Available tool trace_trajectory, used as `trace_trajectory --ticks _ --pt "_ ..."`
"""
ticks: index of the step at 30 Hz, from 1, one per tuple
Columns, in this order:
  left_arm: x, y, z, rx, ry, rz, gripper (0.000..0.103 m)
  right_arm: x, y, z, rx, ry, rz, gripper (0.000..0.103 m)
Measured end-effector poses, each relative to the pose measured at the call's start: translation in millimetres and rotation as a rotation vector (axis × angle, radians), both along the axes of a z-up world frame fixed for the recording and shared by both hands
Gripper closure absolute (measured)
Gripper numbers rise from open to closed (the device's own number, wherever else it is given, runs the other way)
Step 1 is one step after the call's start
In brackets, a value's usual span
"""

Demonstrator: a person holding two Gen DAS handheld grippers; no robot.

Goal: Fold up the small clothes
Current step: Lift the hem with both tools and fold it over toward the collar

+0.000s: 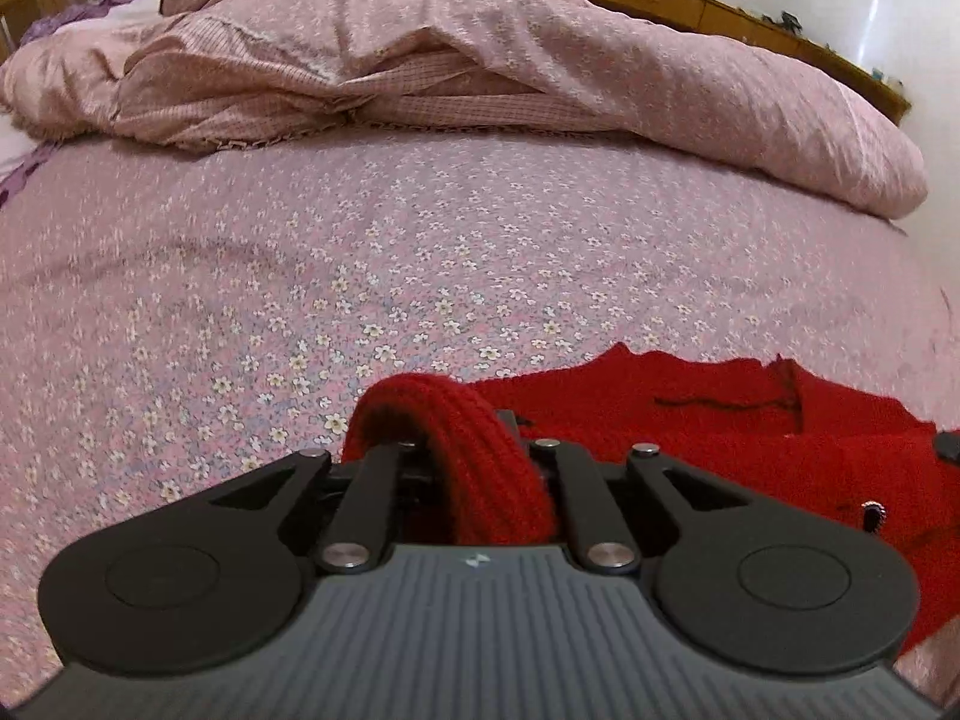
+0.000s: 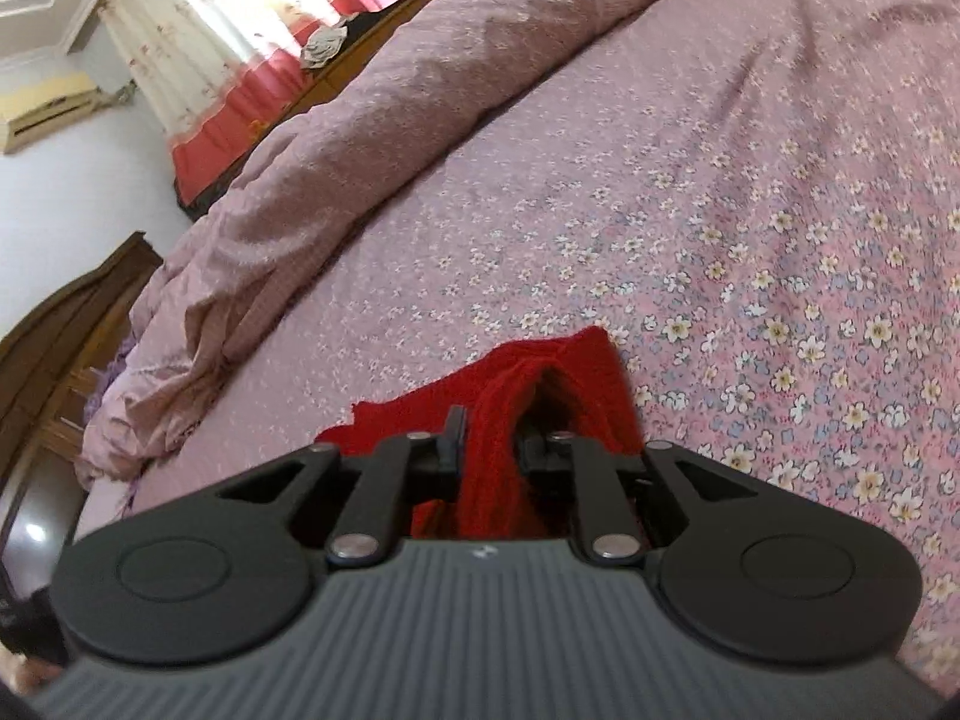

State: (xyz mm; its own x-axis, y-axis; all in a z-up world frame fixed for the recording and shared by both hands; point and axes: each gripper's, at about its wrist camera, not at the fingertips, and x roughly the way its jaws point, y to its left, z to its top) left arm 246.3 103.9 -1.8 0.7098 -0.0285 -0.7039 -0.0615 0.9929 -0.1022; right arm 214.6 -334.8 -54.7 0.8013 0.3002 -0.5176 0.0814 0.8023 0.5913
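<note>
A small red knit sweater [image 1: 720,414] lies on the floral bed sheet [image 1: 420,252]. My left gripper [image 1: 462,450] is shut on a ribbed edge of the sweater, which bunches up over and between the fingers and hides their tips. The rest of the garment spreads to the right in the left wrist view. My right gripper [image 2: 492,444] is shut on another ribbed edge of the same red sweater [image 2: 564,372], with knit pinched between the fingers [image 2: 454,438]. A flat red part lies to the left below it.
A crumpled pink duvet [image 1: 480,60] is heaped along the far side of the bed; it also shows in the right wrist view [image 2: 360,138]. A wooden headboard [image 2: 66,330], a red and white curtain [image 2: 240,30] and an air conditioner [image 2: 48,105] lie beyond.
</note>
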Motion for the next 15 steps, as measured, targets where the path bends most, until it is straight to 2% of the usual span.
trace_trajectory --ticks 1,4,5,7,10,15 --pt "-2 1 4 0.001 0.000 -0.001 0.080 -2 0 2 0.002 0.002 0.006 0.081" --pt "-15 0 19 0.022 -0.033 0.011 0.044 -7 0 10 -0.003 -0.001 0.024 0.069" --pt "-21 0 25 0.036 -0.055 0.015 0.038 -9 1 14 -0.016 -0.009 0.027 0.066" --pt "-31 -2 35 0.066 -0.084 0.006 0.037 -14 4 20 -0.048 -0.030 0.028 0.056" --pt "-44 -5 47 0.070 -0.100 -0.004 0.036 -25 7 31 -0.095 -0.063 0.031 0.055" --pt "-69 -12 52 0.084 -0.100 -0.026 0.035 -48 12 47 -0.161 -0.109 0.034 0.055"
